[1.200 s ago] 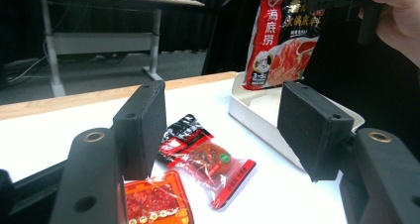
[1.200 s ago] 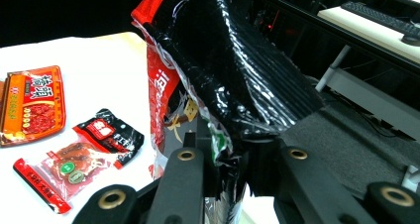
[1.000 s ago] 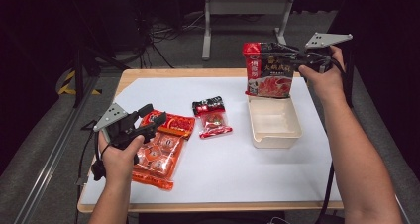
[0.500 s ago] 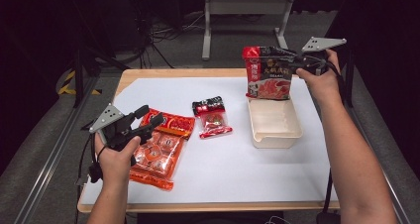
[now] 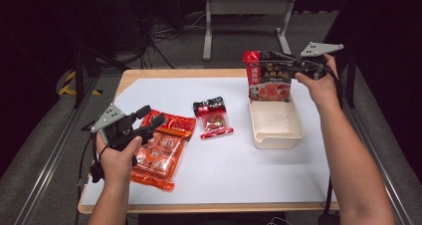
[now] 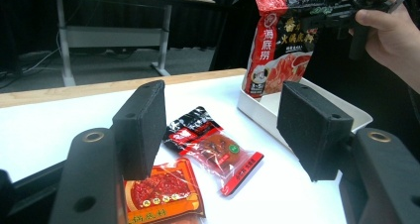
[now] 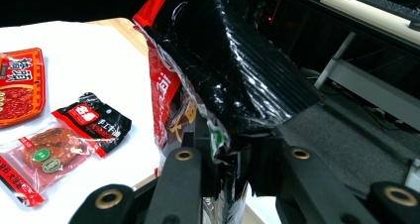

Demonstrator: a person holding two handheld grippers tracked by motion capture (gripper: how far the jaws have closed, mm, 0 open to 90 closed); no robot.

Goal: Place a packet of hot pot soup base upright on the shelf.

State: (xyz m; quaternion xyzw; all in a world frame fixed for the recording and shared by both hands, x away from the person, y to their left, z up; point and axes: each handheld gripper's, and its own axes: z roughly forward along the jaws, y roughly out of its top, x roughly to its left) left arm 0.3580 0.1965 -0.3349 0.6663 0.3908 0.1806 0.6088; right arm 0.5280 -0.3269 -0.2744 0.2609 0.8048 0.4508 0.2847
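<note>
While the right hand-held gripper sits in the upper right of the high view, its jaws are clamped on the top edge of a red and black soup-base pouch, which hangs upright above the far end of a cream plastic tray. From the right gripper view the pouch's crumpled black top is pinched between the two jaws, with no gap showing. The tray rests on the white bench, right of centre, and the pouch's lower edge is at the tray's far rim; whether it touches cannot be told.

At the lower left of the high view the left hand-held gripper is released, its jaws spread and holding nothing, as the left gripper view confirms with a wide gap between the black pads. It hovers over a large orange-red packet lying flat on the bench. Near the middle of the frame, between that packet and the tray, lies a small clear snack packet with a black and red header.
</note>
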